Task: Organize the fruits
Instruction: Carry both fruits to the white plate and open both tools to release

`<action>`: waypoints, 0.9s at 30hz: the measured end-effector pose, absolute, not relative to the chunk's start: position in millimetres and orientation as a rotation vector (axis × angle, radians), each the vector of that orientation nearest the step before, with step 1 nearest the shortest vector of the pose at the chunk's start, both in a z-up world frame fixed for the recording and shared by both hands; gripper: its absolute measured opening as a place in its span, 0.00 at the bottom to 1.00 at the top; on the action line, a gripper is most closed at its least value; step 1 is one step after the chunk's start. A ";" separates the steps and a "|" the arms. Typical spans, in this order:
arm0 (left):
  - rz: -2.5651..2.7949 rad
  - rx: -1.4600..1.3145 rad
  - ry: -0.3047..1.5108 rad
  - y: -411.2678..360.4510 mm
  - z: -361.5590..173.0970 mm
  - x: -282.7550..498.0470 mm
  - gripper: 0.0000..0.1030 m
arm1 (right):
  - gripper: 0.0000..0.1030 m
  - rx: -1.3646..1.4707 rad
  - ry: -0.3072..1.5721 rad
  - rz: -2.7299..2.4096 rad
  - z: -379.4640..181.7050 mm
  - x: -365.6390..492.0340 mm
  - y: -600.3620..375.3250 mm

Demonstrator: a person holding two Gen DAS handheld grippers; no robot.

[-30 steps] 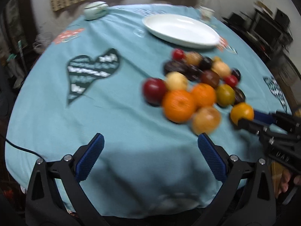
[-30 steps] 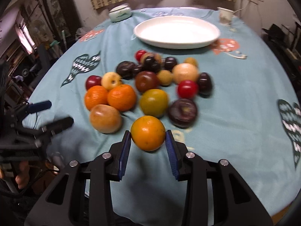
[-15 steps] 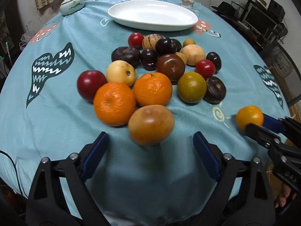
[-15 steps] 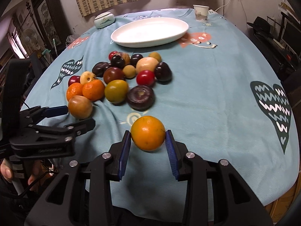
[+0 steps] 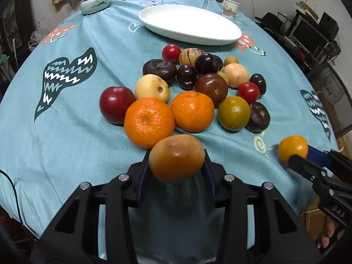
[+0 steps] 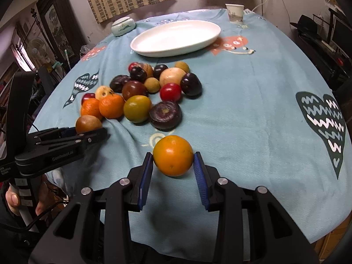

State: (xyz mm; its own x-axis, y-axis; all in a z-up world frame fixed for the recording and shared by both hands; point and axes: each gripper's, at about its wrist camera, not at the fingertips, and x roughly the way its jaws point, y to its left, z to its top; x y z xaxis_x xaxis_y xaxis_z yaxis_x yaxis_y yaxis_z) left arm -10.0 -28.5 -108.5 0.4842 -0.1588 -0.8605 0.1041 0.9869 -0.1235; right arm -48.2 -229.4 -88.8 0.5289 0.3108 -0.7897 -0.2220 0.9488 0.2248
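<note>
L gripper clamped on brown fruit at near table edge, touching a tangerine of the fruit pile. R gripper clamped on orange, apart from pile. White plate beyond pile; paper cup, lidded bowl at far edge.

Left claw clamped on brownish-orange fruit, pads touching both sides. Fruit pile just beyond on teal-clothed worktop; two oranges nearest. White oval plate farther back, lidded dish and paper cup near far edge. Right claw at right, gripping yellow-orange fruit.
</note>
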 end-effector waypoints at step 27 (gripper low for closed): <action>-0.198 -0.018 0.923 -26.9 17.2 198.4 0.42 | 0.37 0.064 0.790 0.354 10.0 140.3 -207.3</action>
